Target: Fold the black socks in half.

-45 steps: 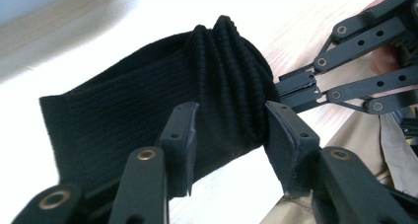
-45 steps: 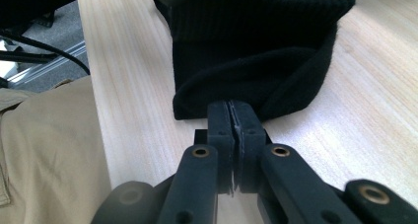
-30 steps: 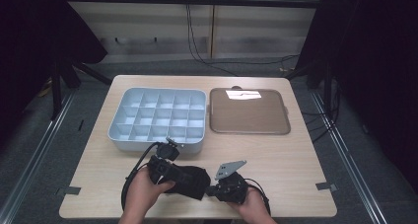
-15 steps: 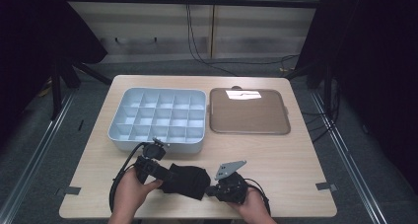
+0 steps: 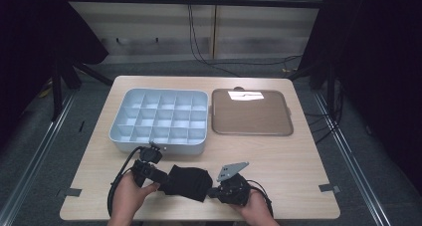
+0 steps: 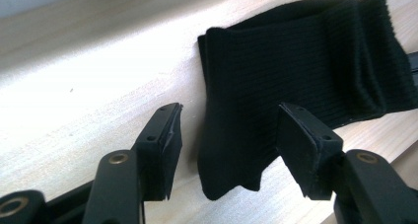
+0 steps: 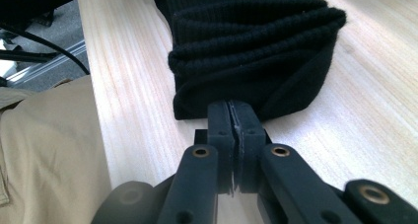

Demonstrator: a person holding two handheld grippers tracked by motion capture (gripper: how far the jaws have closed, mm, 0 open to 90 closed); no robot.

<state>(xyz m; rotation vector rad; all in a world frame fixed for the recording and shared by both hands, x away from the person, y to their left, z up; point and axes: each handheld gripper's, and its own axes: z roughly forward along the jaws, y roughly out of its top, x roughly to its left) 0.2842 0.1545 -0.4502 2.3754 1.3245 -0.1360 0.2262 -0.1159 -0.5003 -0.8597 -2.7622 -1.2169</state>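
Note:
A black ribbed knit cloth (image 5: 186, 182) lies folded on the wooden table (image 5: 298, 161) near its front edge, between my two grippers. My left gripper (image 5: 160, 174) sits at the cloth's left end. In the left gripper view its jaws stand apart around that end of the cloth (image 6: 296, 61), and the left gripper (image 6: 230, 119) has its pads clear of the fabric. My right gripper (image 5: 215, 190) is at the cloth's right end. In the right gripper view the right gripper (image 7: 230, 108) is shut on the cloth's (image 7: 256, 41) lower edge.
A grey tray with several compartments (image 5: 159, 145) stands just behind the left hand. A flat brown tray (image 5: 251, 114) lies to its right. The table's front edge runs close under both hands, with the person's beige trouser leg (image 7: 44, 150) beside it.
My left hand and gripper have slid left and a little lower, away from the right gripper, to the cloth's left end. The right gripper has stayed put.

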